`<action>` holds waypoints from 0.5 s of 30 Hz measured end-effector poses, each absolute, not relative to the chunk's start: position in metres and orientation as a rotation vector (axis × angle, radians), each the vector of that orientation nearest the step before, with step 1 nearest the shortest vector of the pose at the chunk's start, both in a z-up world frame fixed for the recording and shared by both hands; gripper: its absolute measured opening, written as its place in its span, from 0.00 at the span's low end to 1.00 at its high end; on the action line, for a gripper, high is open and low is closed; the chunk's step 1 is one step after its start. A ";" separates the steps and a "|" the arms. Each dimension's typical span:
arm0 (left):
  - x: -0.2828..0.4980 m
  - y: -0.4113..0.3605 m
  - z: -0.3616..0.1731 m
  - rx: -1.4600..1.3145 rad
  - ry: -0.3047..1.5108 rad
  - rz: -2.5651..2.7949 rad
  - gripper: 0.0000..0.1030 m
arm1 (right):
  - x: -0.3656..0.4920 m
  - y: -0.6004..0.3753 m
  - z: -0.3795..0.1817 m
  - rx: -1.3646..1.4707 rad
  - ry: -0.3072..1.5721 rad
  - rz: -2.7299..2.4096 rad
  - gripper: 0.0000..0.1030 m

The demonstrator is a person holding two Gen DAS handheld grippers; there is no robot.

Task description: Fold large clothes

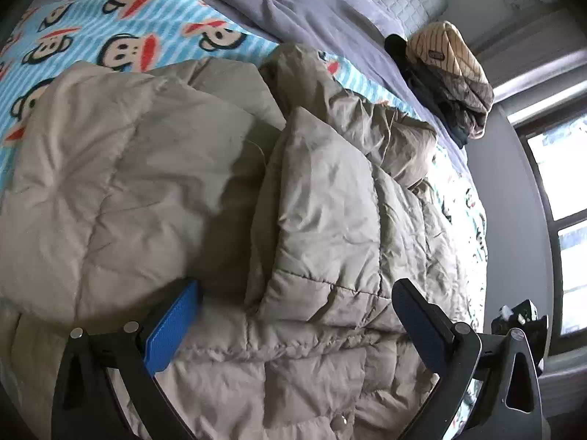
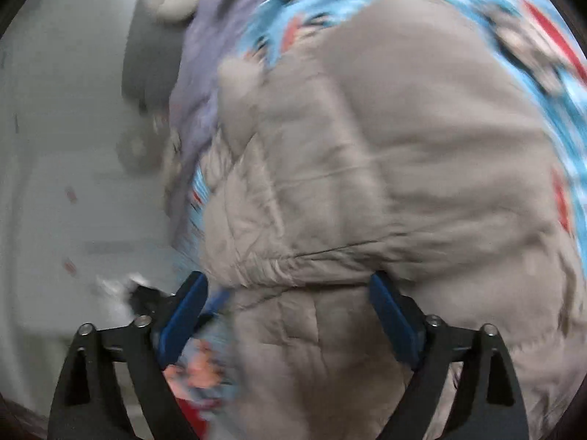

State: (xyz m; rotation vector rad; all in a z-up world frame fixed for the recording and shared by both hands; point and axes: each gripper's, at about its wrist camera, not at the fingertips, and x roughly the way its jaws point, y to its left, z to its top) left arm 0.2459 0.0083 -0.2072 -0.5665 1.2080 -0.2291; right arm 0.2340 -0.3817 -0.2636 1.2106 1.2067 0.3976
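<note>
Left wrist view: a beige quilted coat (image 1: 205,190) lies spread across the bed, on a blue striped blanket (image 1: 110,36) printed with monkey faces. One padded panel is folded over the middle of the coat, and its crumpled hood end lies toward the far side. The left tool (image 1: 293,315) hangs just above the coat's near part with its blue-padded fingers (image 1: 172,330) spread wide — nothing is pinched between them, though the left pad sits right against the fabric. Beyond the coat, a grey duvet (image 1: 293,7) covers the bed, and a stack of folded clothes (image 1: 451,77) sits near the bed's edge, close to a window (image 1: 561,190).

Right wrist view: the picture is smeared by motion. The same beige coat (image 2: 385,168) fills most of it, the blue blanket (image 2: 550,73) showing around its edges. The right tool (image 2: 290,304) stands wide open over a stitched seam of the coat — its pads grip nothing.
</note>
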 end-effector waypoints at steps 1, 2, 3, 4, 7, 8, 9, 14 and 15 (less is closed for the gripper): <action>0.248 0.005 -0.207 -0.557 1.209 -0.233 1.00 | 0.230 -0.394 -0.268 1.265 1.191 0.377 0.95; 0.249 0.004 -0.208 -0.551 1.210 -0.235 1.00 | 0.228 -0.401 -0.269 1.280 1.181 0.366 0.97; 0.251 0.000 -0.208 -0.541 1.210 -0.241 1.00 | 0.227 -0.405 -0.268 1.283 1.173 0.366 1.00; 0.254 -0.003 -0.207 -0.529 1.210 -0.247 1.00 | 0.226 -0.409 -0.267 1.285 1.160 0.384 1.00; 0.257 -0.008 -0.209 -0.495 1.216 -0.251 1.00 | 0.224 -0.411 -0.260 1.281 1.156 0.449 1.00; 0.259 -0.010 -0.211 -0.479 1.220 -0.248 1.00 | 0.224 -0.410 -0.259 1.286 1.155 0.467 1.00; 0.260 -0.012 -0.212 -0.471 1.221 -0.246 1.00 | 0.223 -0.409 -0.259 1.299 1.150 0.499 1.00; 0.260 -0.015 -0.215 -0.445 1.226 -0.241 1.00 | 0.226 -0.393 -0.258 1.300 1.173 0.552 1.00; 0.260 -0.015 -0.215 -0.445 1.227 -0.241 1.00 | 0.226 -0.392 -0.259 1.296 1.177 0.551 1.00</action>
